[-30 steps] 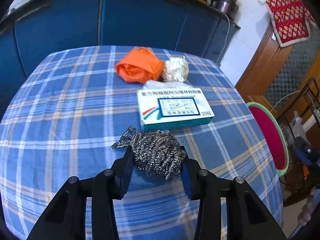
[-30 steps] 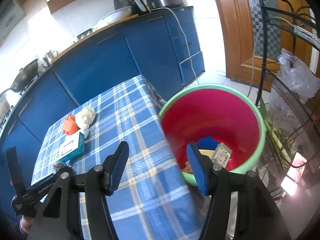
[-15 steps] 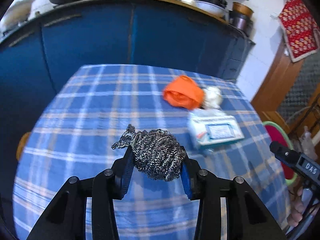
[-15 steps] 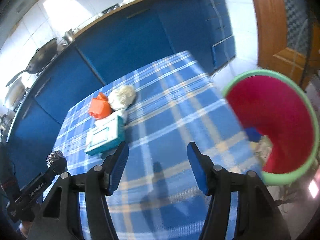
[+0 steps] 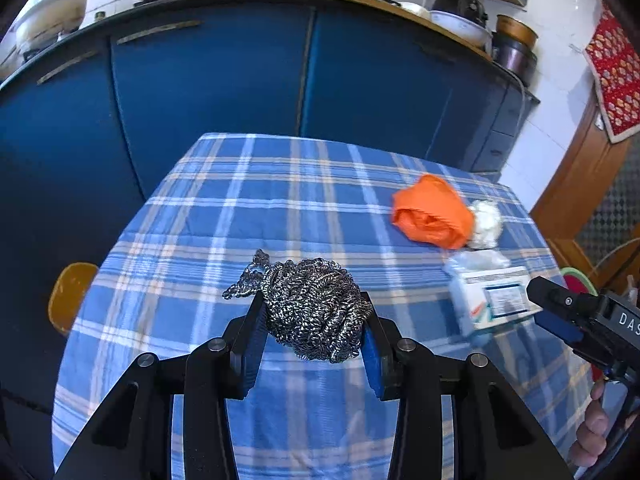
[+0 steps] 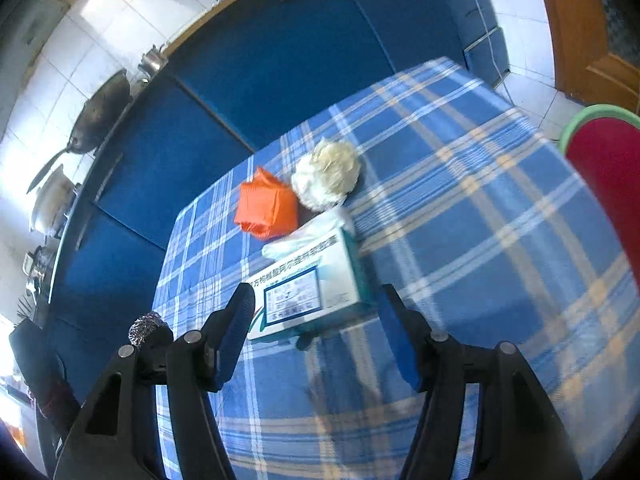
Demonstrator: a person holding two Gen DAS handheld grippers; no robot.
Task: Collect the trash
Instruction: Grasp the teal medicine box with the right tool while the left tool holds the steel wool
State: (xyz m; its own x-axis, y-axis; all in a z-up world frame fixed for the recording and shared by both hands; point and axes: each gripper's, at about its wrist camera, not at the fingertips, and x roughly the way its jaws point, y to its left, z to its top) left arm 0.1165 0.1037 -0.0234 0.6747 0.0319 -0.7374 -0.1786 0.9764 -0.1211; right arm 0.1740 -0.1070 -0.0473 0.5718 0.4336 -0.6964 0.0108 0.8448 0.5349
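We see the steel scrubber (image 5: 314, 312) pinched between the pads of our left hand-held gripper (image 5: 312, 332), lifted clear above the plaid cloth of the counter (image 5: 248, 216). The right wrist view shows only a small silvery part of that scrubber (image 6: 146, 326), low and to the left of the right hand-held gripper (image 6: 318, 334).

The right hand-held gripper's jaws are opening with nothing pressed between them; just ahead of its tips lies a white and teal box (image 6: 308, 288). Beyond the box sit a clear plastic wrap (image 6: 308, 234), an orange bag (image 6: 266, 210) and a pale crumpled wad (image 6: 328, 174), the bag and wad touching.

From the left wrist view these same things lie ahead and to the right: the orange bag (image 5: 432, 216), the wad (image 5: 486, 224) and the box (image 5: 490, 300). That view also shows the right hand-held gripper (image 5: 560, 312) from the side, near the box, with fingers (image 5: 592, 428) of the person's hand below it.

Only the right wrist view gives a broad look at the red bin with its green rim (image 6: 608, 160), far right of that gripper past the counter's edge.
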